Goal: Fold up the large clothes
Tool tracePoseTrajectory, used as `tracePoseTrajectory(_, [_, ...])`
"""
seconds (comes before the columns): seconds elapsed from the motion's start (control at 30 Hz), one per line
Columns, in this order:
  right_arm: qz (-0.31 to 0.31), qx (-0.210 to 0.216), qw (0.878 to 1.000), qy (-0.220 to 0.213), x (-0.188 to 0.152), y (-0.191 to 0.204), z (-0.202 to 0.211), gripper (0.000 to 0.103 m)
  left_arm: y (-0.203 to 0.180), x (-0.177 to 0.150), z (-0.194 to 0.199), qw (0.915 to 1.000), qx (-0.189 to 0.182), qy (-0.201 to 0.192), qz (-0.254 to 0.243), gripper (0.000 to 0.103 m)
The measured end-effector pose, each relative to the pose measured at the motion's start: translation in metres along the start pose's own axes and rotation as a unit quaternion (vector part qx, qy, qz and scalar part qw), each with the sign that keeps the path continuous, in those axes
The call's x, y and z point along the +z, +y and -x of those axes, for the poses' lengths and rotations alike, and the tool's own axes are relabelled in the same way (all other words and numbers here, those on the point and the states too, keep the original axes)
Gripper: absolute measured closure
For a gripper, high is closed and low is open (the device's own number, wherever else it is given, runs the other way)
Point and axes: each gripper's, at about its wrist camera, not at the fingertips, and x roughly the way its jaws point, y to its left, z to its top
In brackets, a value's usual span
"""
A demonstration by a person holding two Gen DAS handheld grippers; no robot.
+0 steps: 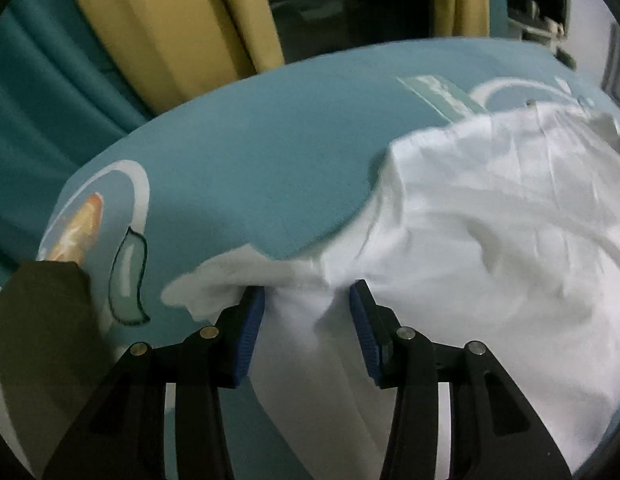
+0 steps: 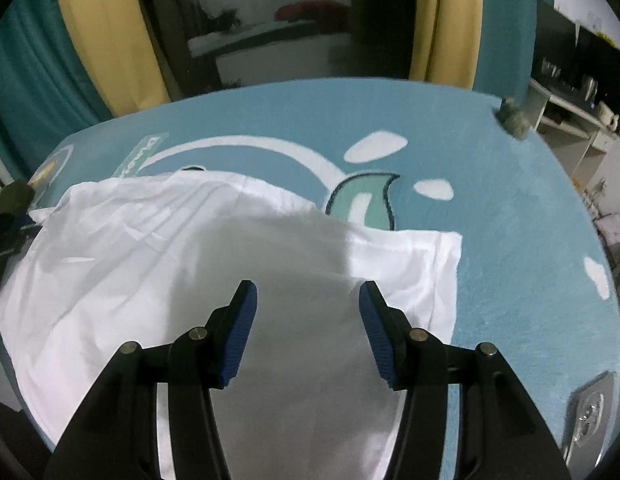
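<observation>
I note thin, creased white cloth garment [image 2: 149, 264]; matt teal printed fabric cover [image 2: 490, 208]; ribbed blue pads [image 2: 241, 336], matt black plastic.

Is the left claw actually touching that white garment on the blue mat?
Cannot tell. In the left wrist view the left gripper stands open with bunched white garment between its fingers, but blur hides whether the pads meet it.

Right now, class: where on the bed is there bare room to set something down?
Bare blue cover lies right of the white garment, and between it and the curtains at the far edge. The near middle is crowded: garment under both grippers.
</observation>
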Motion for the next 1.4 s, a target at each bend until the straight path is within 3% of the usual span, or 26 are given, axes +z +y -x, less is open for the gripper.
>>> tracePoseTrajectory(0.1, [0.000, -0.010, 1.000, 0.014, 0.003, -0.006, -0.011, 0.049, 0.003, 0.006, -0.008, 0.9990, 0.041, -0.015, -0.007, 0.056])
tracePoseTrajectory(0.2, [0.016, -0.019, 1.000, 0.012, 0.014, -0.008, -0.018, 0.049, 0.012, 0.012, -0.014, 0.9983, 0.050, -0.028, 0.006, 0.056])
tracePoseTrajectory(0.27, [0.019, -0.035, 0.999, 0.010, 0.023, -0.015, -0.026, 0.049, 0.022, 0.017, -0.020, 0.9930, 0.113, -0.032, 0.014, 0.056])
tracePoseTrajectory(0.37, [0.023, -0.062, 0.998, 0.006, 0.034, -0.024, -0.034, 0.049, 0.038, 0.019, -0.033, 0.9862, 0.158, -0.035, 0.034, 0.056])
tracePoseTrajectory(0.6, [0.013, -0.123, 0.992, -0.025, 0.030, -0.024, -0.013, 0.047, 0.068, 0.013, -0.026, 0.9856, 0.136, -0.030, 0.096, 0.056])
tracePoseTrajectory(0.77, [-0.005, -0.134, 0.990, -0.042, 0.003, -0.022, 0.028, 0.046, 0.074, -0.002, -0.009, 0.9887, 0.033, -0.026, 0.143, 0.056])
tracePoseTrajectory(0.87, [-0.029, -0.136, 0.989, -0.047, -0.019, -0.027, 0.050, 0.042, 0.069, -0.013, 0.001, 0.9885, 0.011, -0.027, 0.148, 0.056])
tracePoseTrajectory(1.07, [-0.101, -0.076, 0.991, -0.040, -0.069, -0.033, 0.073, 0.041, 0.051, -0.053, 0.030, 0.9814, -0.045, -0.030, 0.184, 0.051])
tracePoseTrajectory(1.2, [-0.100, -0.037, 0.994, -0.036, -0.095, -0.023, 0.071, 0.042, 0.035, -0.079, 0.032, 0.9807, -0.068, -0.029, 0.181, 0.052])
tracePoseTrajectory(1.23, [-0.093, -0.034, 0.994, -0.035, -0.099, -0.019, 0.069, 0.044, 0.031, -0.081, 0.034, 0.9827, -0.058, -0.035, 0.173, 0.071])
tracePoseTrajectory(1.27, [-0.074, -0.035, 0.996, -0.037, -0.104, -0.012, 0.068, 0.064, 0.026, -0.084, 0.036, 0.9850, -0.052, -0.033, 0.161, 0.100])
tracePoseTrajectory(1.3, [-0.061, -0.047, 0.996, -0.040, -0.104, -0.008, 0.068, 0.089, 0.021, -0.090, 0.043, 0.9852, -0.053, -0.033, 0.160, 0.102])
tracePoseTrajectory(1.4, [-0.060, -0.077, 0.994, -0.046, -0.110, -0.007, 0.070, 0.098, 0.019, -0.098, 0.057, 0.9860, -0.043, -0.038, 0.157, 0.102])
